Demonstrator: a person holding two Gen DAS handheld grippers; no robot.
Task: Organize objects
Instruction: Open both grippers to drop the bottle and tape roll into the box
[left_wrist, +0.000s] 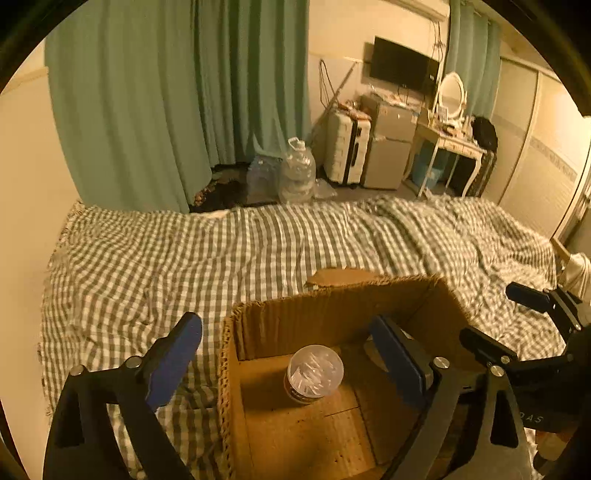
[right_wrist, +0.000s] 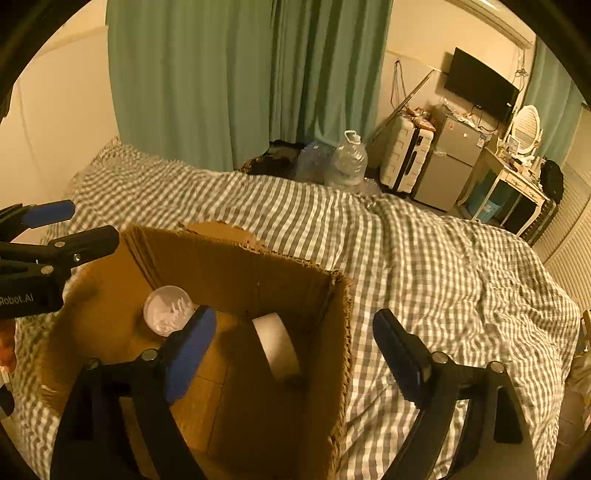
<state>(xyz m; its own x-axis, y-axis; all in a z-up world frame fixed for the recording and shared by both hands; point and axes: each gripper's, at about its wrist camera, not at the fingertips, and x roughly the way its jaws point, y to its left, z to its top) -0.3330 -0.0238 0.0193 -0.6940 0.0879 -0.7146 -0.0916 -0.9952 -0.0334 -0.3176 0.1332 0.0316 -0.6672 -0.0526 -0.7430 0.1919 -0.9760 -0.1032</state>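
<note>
Both grippers, left (left_wrist: 291, 354) and right (right_wrist: 295, 343), spread wide over the cardboard box (right_wrist: 332, 295) on the bed (left_wrist: 258, 240), gripping nothing. Inside: a jar (left_wrist: 314, 373) standing upright, long axis vertical, lid up; beside it a tape roll (right_wrist: 277, 343) on edge. Risk: snagging a box wall when lifting away, likely tipping the jar or rolling the tape.

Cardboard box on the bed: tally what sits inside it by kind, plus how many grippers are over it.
Clear-lidded round container: 1
Roll of white tape: 1
Total inside the cardboard box: 2
Grippers, both open and empty: 2, the left gripper and the right gripper, each straddling a side wall of the box.
</note>
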